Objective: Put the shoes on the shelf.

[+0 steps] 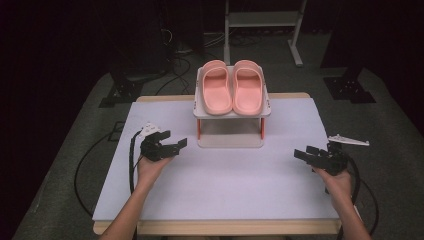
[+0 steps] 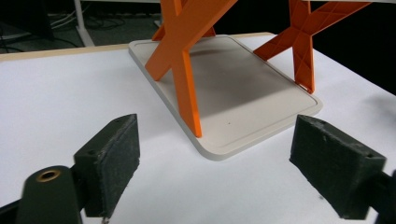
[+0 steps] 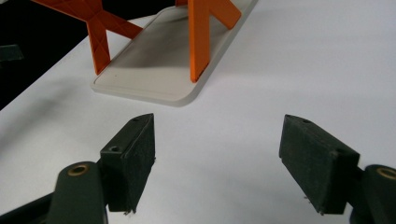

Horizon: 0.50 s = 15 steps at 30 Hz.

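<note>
A pair of pink slippers [image 1: 232, 87] lies side by side on the top shelf of a small rack [image 1: 200, 112], which stands at the back middle of the table. The rack has orange cross legs [image 2: 180, 60] and a pale grey base plate [image 2: 252, 93]. My left gripper [image 1: 174, 139] is held left of the rack, low over the table, open with nothing between its pads [image 2: 112, 163]. My right gripper [image 1: 305, 151] is at the right, pointing left toward the rack, also open and empty [image 3: 219, 158]. The base plate [image 3: 154, 70] lies ahead of it.
A white cover [image 1: 225, 185] spreads over the wooden table [image 1: 220, 227]. Cables trail from both grippers off the table's sides. A metal frame [image 1: 262, 20] and black stand feet [image 1: 350, 87] are on the dark floor behind.
</note>
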Each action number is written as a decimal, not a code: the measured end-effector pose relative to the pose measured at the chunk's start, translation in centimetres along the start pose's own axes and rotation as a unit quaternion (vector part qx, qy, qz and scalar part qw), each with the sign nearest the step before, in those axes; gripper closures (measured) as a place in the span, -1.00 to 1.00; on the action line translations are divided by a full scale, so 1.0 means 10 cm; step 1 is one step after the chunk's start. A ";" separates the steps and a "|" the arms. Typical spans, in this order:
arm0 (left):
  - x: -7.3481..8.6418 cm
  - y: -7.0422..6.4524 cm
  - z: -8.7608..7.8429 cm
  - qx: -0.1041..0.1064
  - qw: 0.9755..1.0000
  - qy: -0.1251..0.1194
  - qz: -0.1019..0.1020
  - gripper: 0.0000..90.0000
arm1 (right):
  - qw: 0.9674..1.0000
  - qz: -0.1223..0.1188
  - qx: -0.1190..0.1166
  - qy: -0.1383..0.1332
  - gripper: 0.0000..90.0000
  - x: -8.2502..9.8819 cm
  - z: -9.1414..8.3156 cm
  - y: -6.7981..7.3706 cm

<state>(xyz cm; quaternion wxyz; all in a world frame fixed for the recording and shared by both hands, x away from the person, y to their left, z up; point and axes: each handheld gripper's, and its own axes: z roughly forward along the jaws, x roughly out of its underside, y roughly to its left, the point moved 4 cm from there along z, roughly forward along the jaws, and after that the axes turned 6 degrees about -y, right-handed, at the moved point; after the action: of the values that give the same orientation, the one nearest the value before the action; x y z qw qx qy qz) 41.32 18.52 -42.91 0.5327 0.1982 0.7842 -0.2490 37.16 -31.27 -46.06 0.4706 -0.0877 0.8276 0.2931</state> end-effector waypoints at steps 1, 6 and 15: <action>0.01 0.00 -0.01 0.000 1.000 -0.003 -0.001 -0.66 | 1.000 0.000 0.000 0.000 -0.41 0.00 0.00 0.00; 0.07 0.00 -0.03 0.002 1.000 0.000 -0.003 -0.66 | 1.000 0.008 0.004 0.005 -0.42 0.15 -0.06 -0.06; 0.14 -0.03 -0.06 0.008 1.000 -0.001 -0.006 -0.68 | 1.000 0.012 0.004 0.012 -0.45 0.30 -0.12 -0.09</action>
<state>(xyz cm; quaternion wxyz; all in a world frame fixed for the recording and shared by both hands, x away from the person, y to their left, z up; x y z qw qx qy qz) 40.25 18.72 -43.99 0.5304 0.1972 0.7827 -0.2592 35.01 -32.31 -48.43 0.4574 -0.0794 0.8355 0.2940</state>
